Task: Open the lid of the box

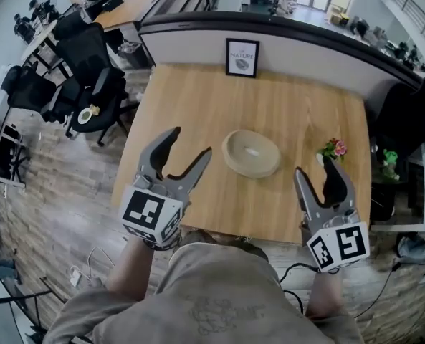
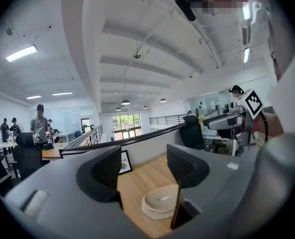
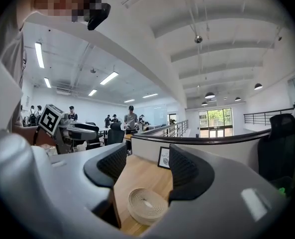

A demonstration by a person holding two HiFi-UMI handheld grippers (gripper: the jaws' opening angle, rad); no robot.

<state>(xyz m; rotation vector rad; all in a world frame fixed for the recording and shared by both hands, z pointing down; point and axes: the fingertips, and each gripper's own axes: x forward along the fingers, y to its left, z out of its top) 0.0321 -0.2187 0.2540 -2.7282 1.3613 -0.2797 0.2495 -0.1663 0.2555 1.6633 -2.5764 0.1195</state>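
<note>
A round beige box (image 1: 251, 153) with its lid on sits in the middle of the wooden table (image 1: 198, 99). My left gripper (image 1: 190, 143) hovers to the left of the box near the table's front edge, jaws apart with nothing between them. My right gripper (image 1: 314, 167) hangs to the right of the box, also open and empty. Neither touches the box. In the left gripper view the box (image 2: 161, 201) lies beyond the open left gripper (image 2: 145, 168). The right gripper view shows the box (image 3: 147, 205) below and ahead of the open right gripper (image 3: 142, 166).
A framed picture (image 1: 241, 57) leans against the partition at the table's back edge. A small flower pot (image 1: 333, 149) stands near the right edge, close to my right gripper. Black office chairs (image 1: 90, 70) stand left of the table, another chair (image 1: 406, 113) to the right.
</note>
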